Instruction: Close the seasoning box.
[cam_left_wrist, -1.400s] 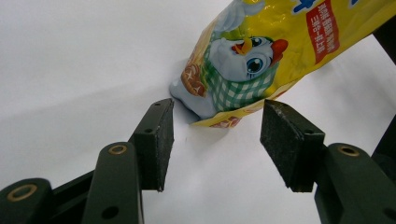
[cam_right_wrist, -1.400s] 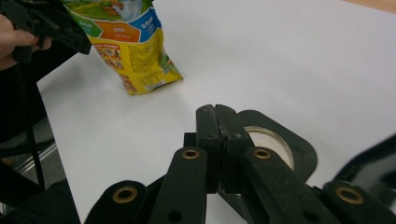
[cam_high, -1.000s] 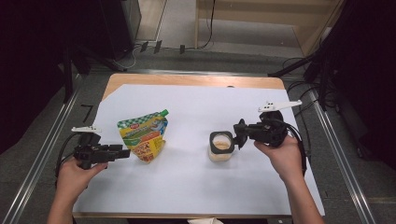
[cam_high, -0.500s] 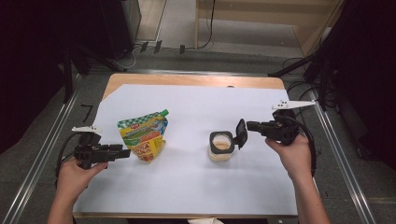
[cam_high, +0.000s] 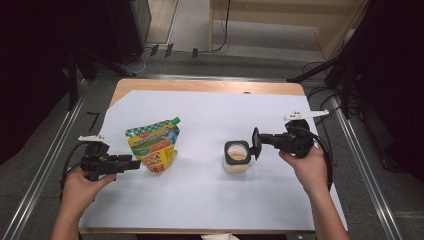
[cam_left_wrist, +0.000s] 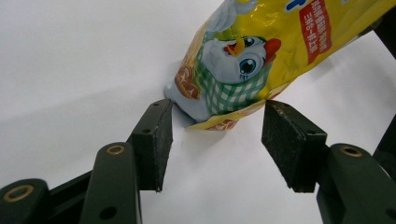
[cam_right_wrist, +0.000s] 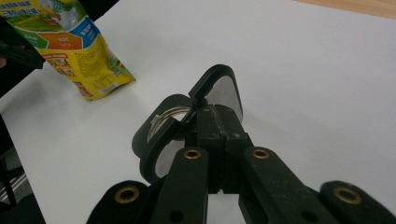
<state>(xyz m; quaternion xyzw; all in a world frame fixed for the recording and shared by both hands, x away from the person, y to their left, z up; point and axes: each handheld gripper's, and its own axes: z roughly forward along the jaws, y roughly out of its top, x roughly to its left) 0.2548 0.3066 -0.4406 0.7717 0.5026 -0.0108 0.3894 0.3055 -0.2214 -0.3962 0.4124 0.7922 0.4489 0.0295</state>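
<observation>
Lid: black hinged lid (cam_high: 256, 143) of the jar (cam_high: 237, 157) now stands swung up and open at the jar's right side; a second ago it was lower, over the jar mouth, with the right gripper (cam_high: 265, 141) close in on it.
Right gripper: jaws together, pinched on the lid's edge in the right gripper view (cam_right_wrist: 210, 109); the hand has drawn slightly right since then, taking the lid with it.
Jar: upright on the white sheet (cam_high: 210, 200), right of centre, pale contents exposed.
Left gripper: unchanged in place; jaws apart (cam_left_wrist: 215, 140), straddling the bottom corner of the pouch (cam_left_wrist: 243, 60) without pressing it.
Pouch: yellow spouted pouch (cam_high: 152, 145) lying left of centre, green cap (cam_high: 175, 120) on.
Assessment: jar appears opened and ready to receive; the pouch is not yet gripped, likely the next step.
</observation>
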